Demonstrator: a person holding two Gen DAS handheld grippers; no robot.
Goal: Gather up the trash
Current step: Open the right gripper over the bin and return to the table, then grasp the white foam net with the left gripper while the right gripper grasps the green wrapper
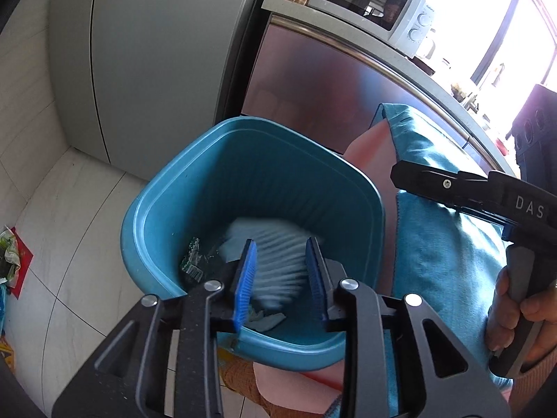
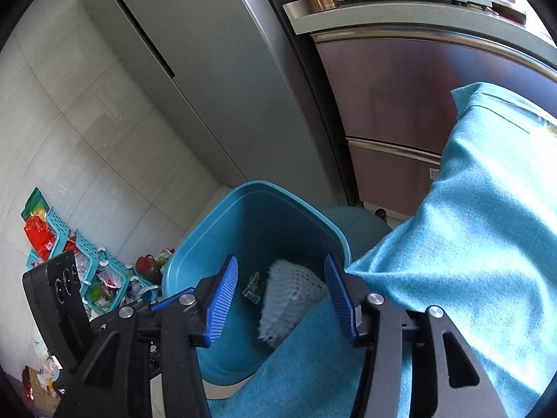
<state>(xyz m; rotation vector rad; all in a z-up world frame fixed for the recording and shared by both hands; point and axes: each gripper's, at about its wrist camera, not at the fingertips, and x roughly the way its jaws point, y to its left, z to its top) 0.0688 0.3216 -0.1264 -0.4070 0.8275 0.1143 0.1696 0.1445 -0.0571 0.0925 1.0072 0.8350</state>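
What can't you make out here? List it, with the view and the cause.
- White foam net, left wrist view: motion-blurred, so whether it has landed in the blue bin is unclear.
- Bin floor, right wrist view: partly covered by the blue cloth.
- Small green wrapper: too small to read.
- Floor trash, left wrist view: cut off by the edge.

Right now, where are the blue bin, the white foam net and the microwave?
Blue bin (image 1: 163, 205): left wrist view, inner left wall.
White foam net (image 2: 292, 289): right wrist view, its middle.
Microwave (image 1: 362, 0): left wrist view, door glass.
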